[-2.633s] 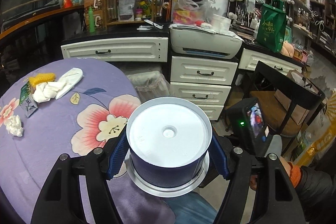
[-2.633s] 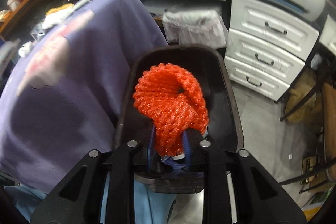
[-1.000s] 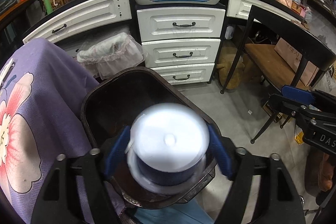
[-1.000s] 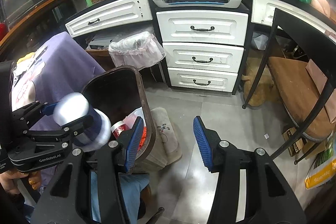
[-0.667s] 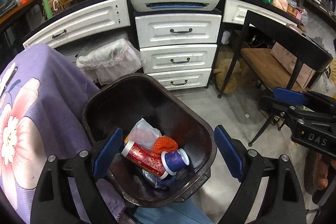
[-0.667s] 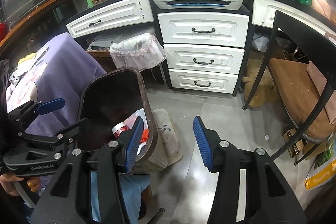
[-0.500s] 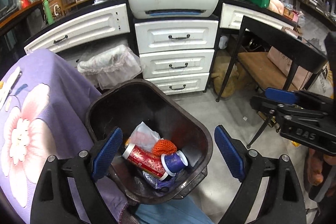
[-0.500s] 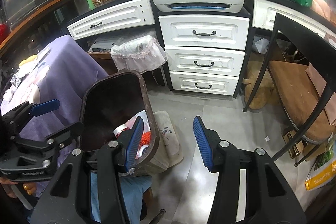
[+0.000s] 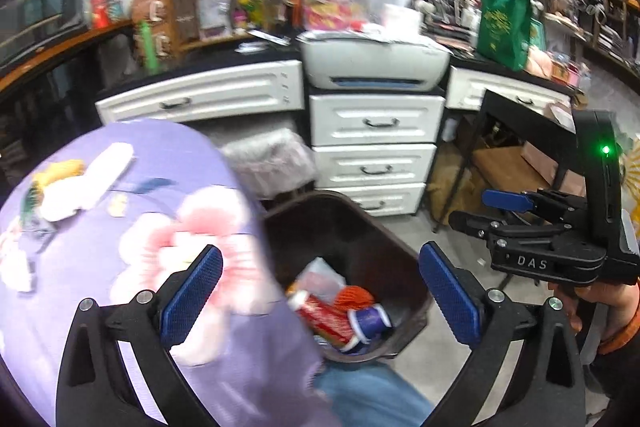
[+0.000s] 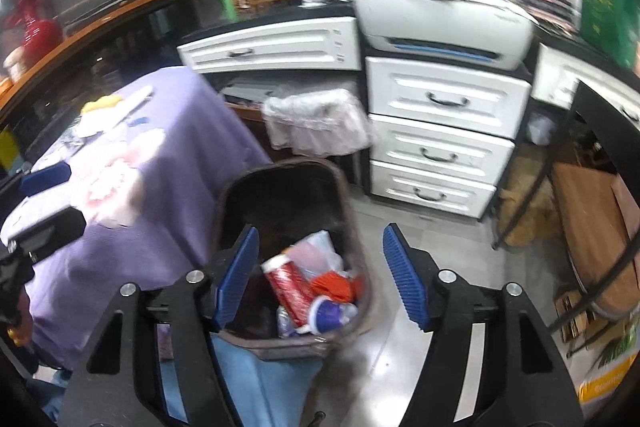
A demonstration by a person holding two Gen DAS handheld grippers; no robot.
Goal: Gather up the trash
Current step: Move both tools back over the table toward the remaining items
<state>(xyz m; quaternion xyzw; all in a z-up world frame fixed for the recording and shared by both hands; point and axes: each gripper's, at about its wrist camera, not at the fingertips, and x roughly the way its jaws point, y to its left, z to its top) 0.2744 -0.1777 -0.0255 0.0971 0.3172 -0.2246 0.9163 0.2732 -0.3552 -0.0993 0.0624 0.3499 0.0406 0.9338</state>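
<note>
Both claws, left claw (image 9: 320,297) and right claw (image 10: 318,277), gape empty above the bin (image 10: 348,195).

Black gripper frames (image 9: 320,301), blue ribbed pads (image 9: 191,295), silver screws, orange cuff (image 9: 624,327).

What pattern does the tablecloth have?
The tablecloth is purple with pink flowers, clearest in the left wrist view.

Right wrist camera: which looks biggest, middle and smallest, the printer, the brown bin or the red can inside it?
1. Printer and brown bin: look about alike; the bin is nearer the camera, so I won't rank them.
2. Red can: clearly smallest, lying inside the bin.
</note>
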